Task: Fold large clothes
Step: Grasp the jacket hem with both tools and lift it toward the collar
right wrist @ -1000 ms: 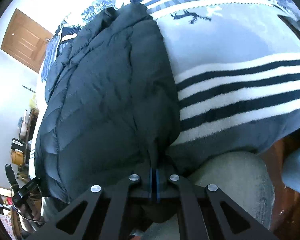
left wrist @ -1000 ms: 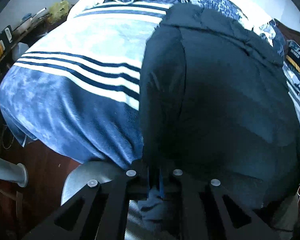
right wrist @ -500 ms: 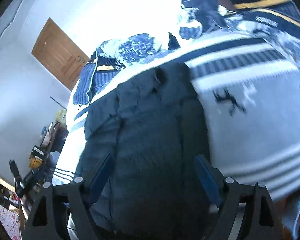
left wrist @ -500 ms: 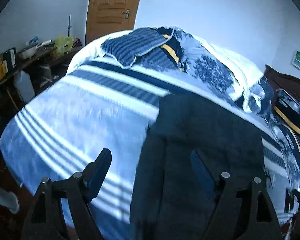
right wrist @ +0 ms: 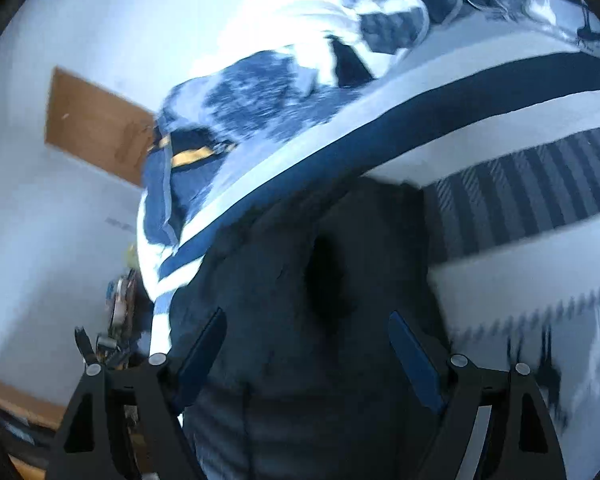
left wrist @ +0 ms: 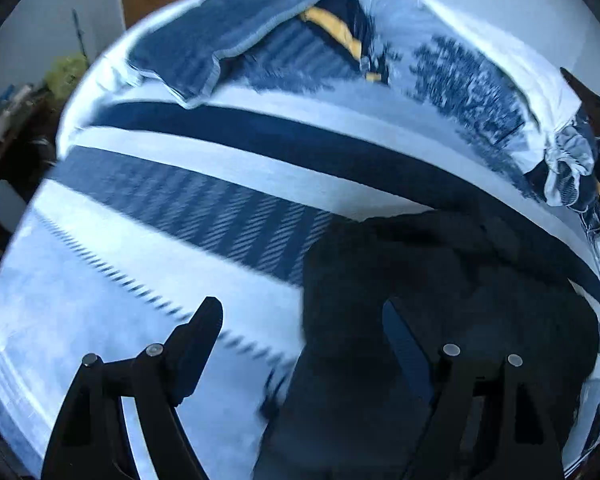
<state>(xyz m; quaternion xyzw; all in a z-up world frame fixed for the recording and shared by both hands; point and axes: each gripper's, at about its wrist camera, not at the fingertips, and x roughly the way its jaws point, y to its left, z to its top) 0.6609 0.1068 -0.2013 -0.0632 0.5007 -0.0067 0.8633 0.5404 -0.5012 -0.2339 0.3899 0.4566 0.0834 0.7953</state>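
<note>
A large dark padded jacket [left wrist: 440, 292] lies flat on the bed; it also shows in the right wrist view [right wrist: 300, 288], where its collar end points away from me. My left gripper [left wrist: 300, 320] is open and empty, above the jacket's left edge, with its right finger over the jacket and its left finger over the blanket. My right gripper [right wrist: 306, 332] is open and empty, held over the jacket's upper part. Both views are blurred by motion.
A blue and white striped blanket [left wrist: 188, 200] covers the bed. Pillows and bunched bedding [left wrist: 236, 36] lie at the head end. A wooden door [right wrist: 96, 124] is in the far wall. A cluttered shelf [right wrist: 116, 320] stands at the left.
Both grippers were shut on the jacket's bottom hem a second ago. They have let go, opened wide and moved forward over the jacket toward its collar end.
</note>
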